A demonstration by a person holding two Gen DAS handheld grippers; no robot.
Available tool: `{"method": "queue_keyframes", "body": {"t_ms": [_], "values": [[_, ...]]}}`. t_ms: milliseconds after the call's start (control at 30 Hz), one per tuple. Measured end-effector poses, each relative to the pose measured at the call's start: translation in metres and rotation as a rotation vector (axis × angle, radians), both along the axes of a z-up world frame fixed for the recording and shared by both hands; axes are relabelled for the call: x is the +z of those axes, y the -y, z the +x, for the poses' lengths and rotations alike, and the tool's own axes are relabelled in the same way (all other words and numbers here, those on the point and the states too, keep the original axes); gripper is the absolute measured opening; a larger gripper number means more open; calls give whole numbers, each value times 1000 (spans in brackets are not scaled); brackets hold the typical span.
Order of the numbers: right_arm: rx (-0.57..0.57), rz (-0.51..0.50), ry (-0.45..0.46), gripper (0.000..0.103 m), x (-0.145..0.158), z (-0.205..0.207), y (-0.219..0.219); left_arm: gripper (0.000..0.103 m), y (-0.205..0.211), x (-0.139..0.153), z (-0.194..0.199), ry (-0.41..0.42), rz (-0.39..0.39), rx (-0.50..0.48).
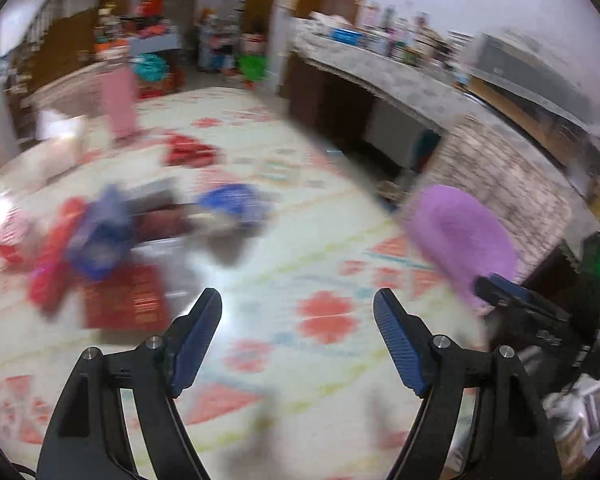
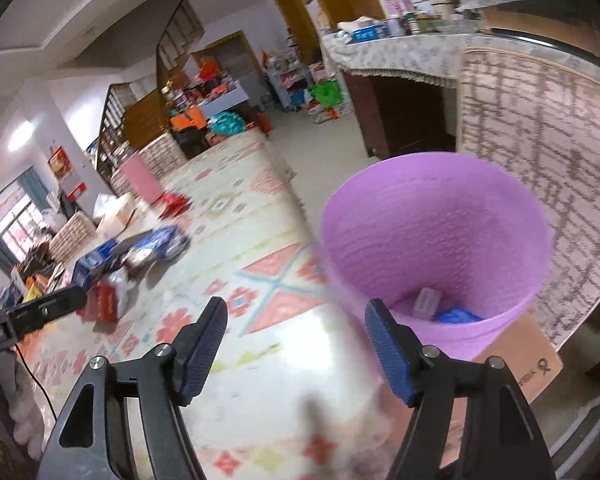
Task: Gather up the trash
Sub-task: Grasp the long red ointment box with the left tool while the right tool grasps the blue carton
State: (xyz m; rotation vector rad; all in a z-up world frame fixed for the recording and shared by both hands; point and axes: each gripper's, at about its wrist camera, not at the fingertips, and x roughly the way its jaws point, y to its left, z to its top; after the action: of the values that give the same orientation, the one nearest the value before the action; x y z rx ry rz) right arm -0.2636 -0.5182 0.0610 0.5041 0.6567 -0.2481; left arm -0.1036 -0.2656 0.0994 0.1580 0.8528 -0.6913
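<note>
A purple bin point(image 2: 439, 240) stands on the patterned rug, with a blue packet point(image 2: 457, 315) and a pale box point(image 2: 427, 302) inside. It also shows in the left wrist view point(image 1: 459, 240). My right gripper point(image 2: 296, 316) is open and empty, just left of the bin's near rim. My left gripper point(image 1: 298, 308) is open and empty above the rug. A blurred pile of trash lies left: a blue packet point(image 1: 236, 204), a blue box point(image 1: 100, 240) and a red box point(image 1: 124, 300). The pile also shows in the right wrist view point(image 2: 132, 256).
A brown cardboard box point(image 2: 527, 356) sits behind the bin. A patterned covered counter point(image 2: 539, 140) curves on the right. A pink bin point(image 2: 142, 180) and a red packet point(image 2: 174, 202) stand farther back on the rug point(image 2: 260, 200). The left gripper's finger point(image 2: 48, 308) shows at left.
</note>
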Motion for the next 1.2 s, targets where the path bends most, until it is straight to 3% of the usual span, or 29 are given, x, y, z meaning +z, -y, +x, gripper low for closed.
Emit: {"method": "queue_keyframes", "body": {"t_ms": [233,400,633,800,933,1000,1033,1067,1200], "values": [[64,21,-38,77,-9,26,-44,77,-100,-17,63,60,116,242],[103,5,-57,78,-8,43,-74,77,-140,-35,114,112,212,335],[161,-31,-102,78,-8,69,-113,79,-153,-50,163,133,219,329],[207,-63,-123,79,-3,91,-139,81,-150,-58,175,72,128,251],[259,-81,-129,79,4,117,-163,81,-139,-66,174,39,151,205],[291,-90,-127,79,9,132,-177,67,-139,-69,176,13,160,214],[303,-93,-124,80,11,138,-182,48,-140,-71,178,-7,156,212],[323,-95,-121,80,14,147,-190,39,-143,-71,179,-34,141,212],[389,-119,-122,81,26,180,-220,39,-159,-70,181,-91,69,237]]}}
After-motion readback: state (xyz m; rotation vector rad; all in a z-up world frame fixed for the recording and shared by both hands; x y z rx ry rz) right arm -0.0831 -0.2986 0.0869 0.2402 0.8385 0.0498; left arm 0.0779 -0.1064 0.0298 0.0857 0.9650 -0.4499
